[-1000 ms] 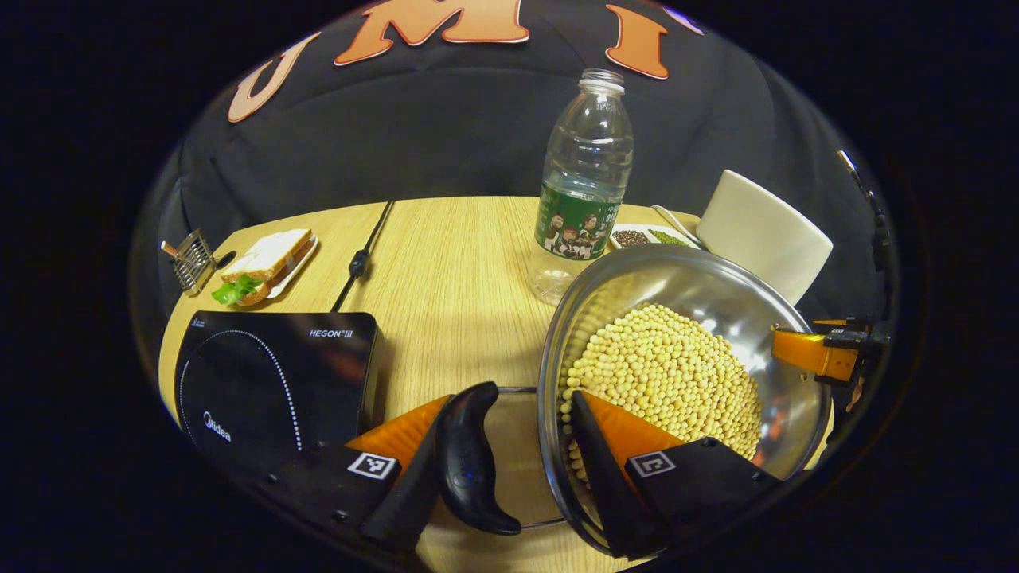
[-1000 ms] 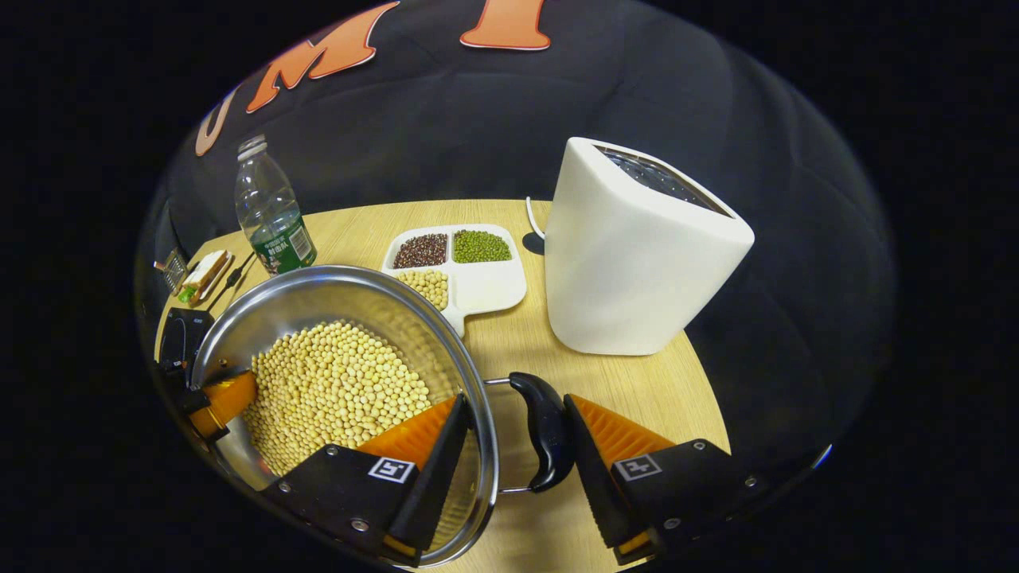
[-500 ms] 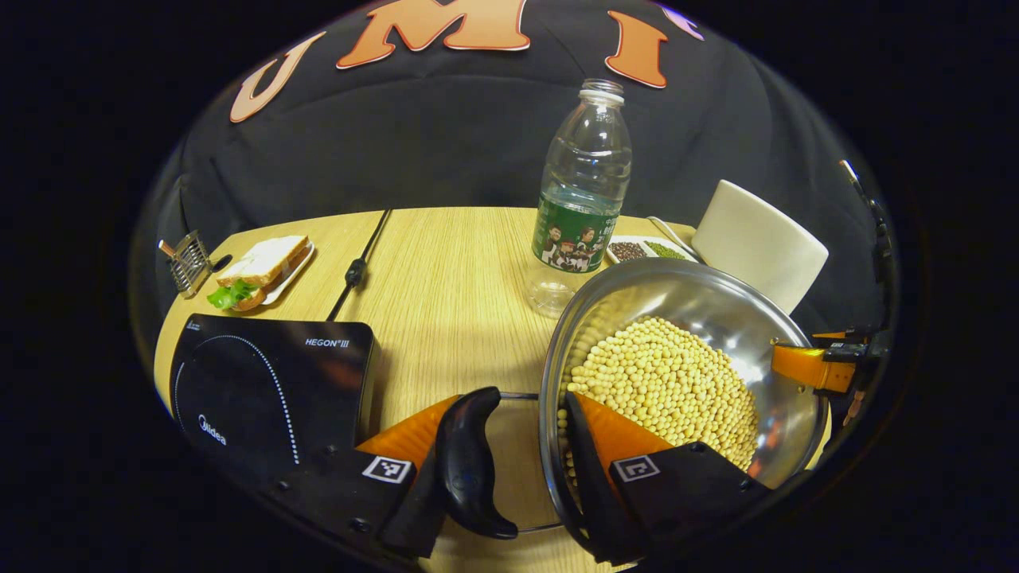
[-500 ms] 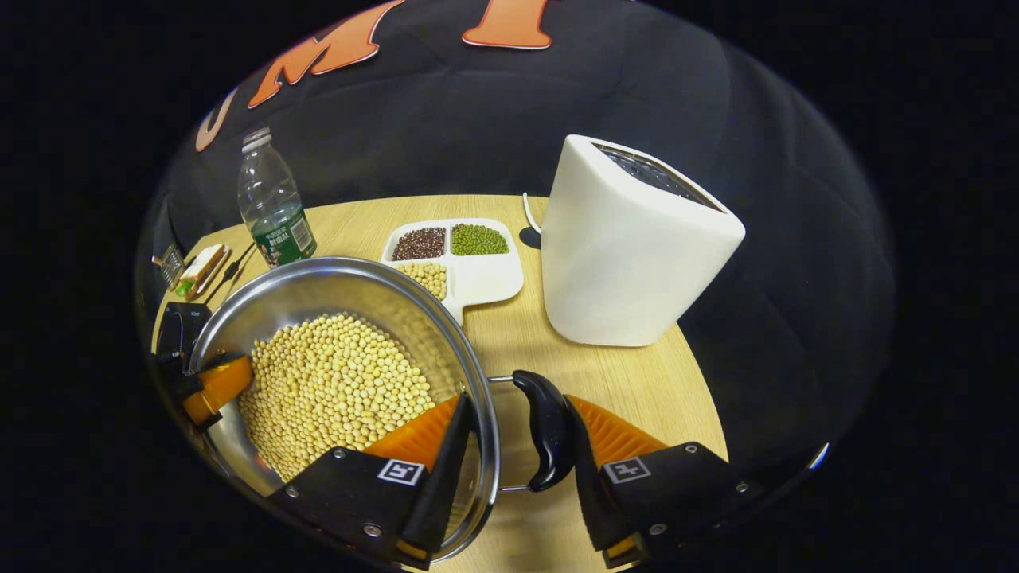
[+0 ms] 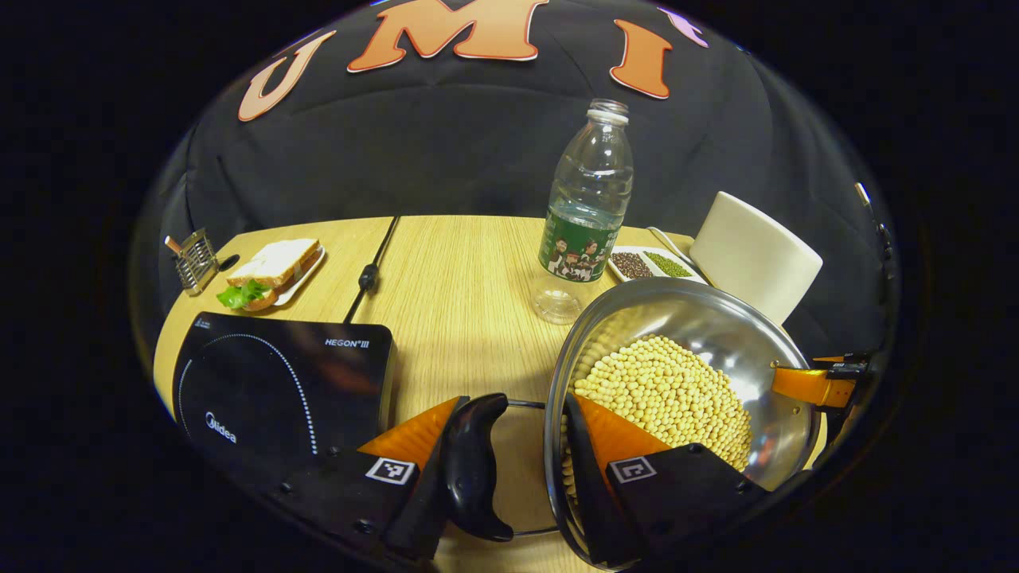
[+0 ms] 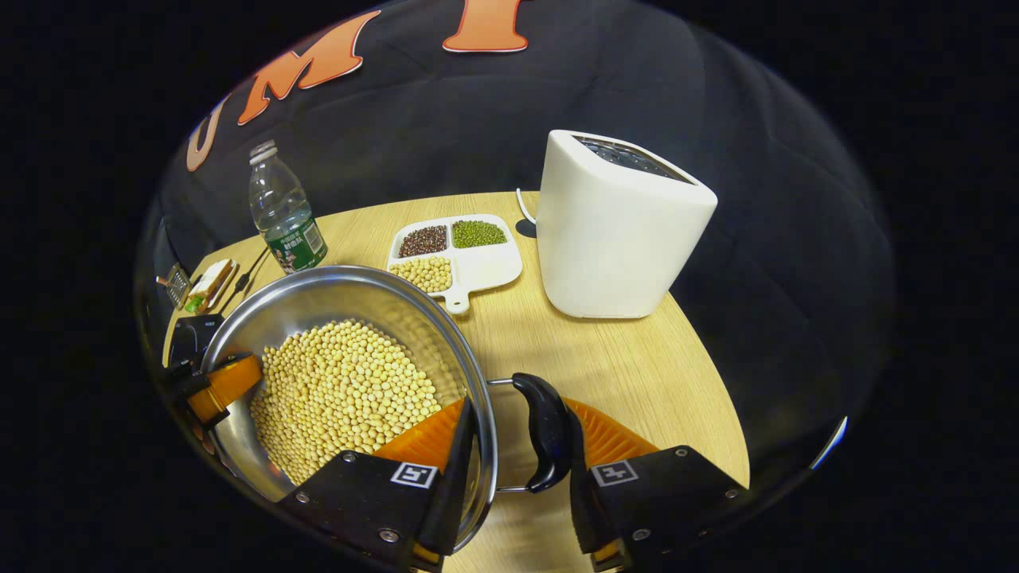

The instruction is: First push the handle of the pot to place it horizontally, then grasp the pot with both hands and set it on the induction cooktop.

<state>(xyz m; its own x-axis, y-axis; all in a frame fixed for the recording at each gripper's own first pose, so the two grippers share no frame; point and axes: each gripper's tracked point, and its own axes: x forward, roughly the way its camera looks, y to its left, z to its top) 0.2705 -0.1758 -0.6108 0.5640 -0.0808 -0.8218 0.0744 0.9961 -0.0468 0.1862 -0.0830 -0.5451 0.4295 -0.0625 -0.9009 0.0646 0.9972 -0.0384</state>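
Your steel pot (image 5: 764, 350) of soybeans (image 5: 665, 394) sat at the bench's (image 5: 462, 294) near edge, right of the induction cooktop (image 5: 271, 382). Your left hand-held gripper (image 5: 517, 461) clamped one black side handle (image 5: 470, 465) and the rim between its fingers; your right hand-held gripper (image 6: 517, 454) clamped the opposite handle (image 6: 545, 430) likewise. Beyond stood a water bottle (image 5: 589, 207), divided dish (image 6: 462, 255) and white toaster (image 6: 613, 227).
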